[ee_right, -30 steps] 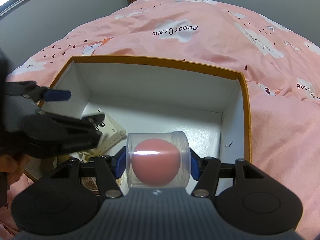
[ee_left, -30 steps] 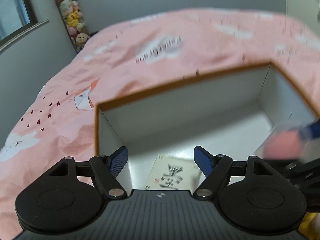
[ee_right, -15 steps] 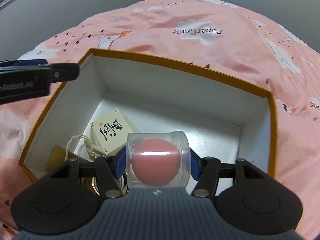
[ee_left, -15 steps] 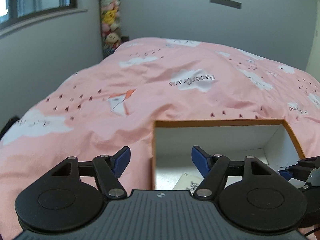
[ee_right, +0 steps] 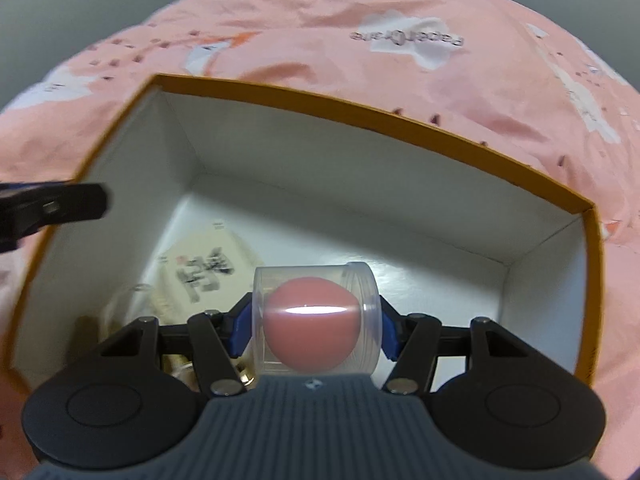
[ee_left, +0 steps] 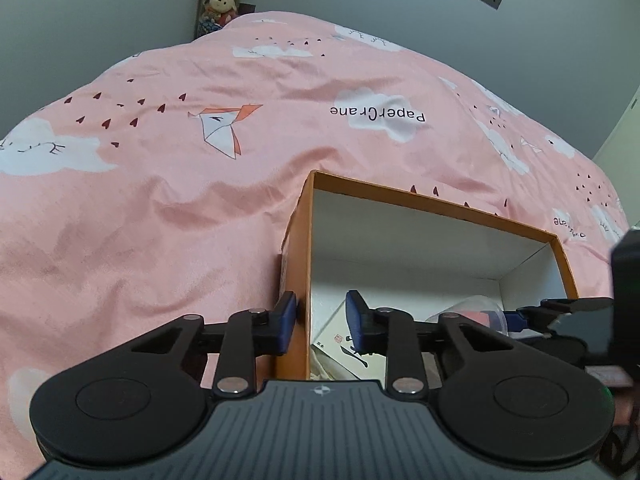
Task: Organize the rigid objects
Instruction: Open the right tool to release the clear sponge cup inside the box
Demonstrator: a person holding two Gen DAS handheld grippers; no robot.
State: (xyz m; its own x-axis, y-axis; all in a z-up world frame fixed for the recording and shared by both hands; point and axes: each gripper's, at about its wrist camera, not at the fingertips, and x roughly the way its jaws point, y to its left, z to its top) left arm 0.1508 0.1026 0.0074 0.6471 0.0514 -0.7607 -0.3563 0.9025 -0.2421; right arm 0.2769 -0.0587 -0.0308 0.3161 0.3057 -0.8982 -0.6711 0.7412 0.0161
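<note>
The right tongs (ee_right: pixel 316 330) clamp a clear cylindrical case with a pink ball inside (ee_right: pixel 314 318), its long axis running crosswise from pad to pad. The case hangs over the open orange-rimmed box (ee_right: pixel 360 114), with bare white floor straight below and toward the far right; a cream card with black brush characters (ee_right: pixel 208 268), too blurred to read, lies to the near left. The left tongs (ee_left: pixel 322 322) straddle the box's left wall, having just been closing to a narrow gap; whether the pads press the wall I cannot tell. The pink bedspread (ee_left: pixel 160 208) carries the words "PaperCrane" (ee_left: pixel 378 114), seen upside down.
</note>
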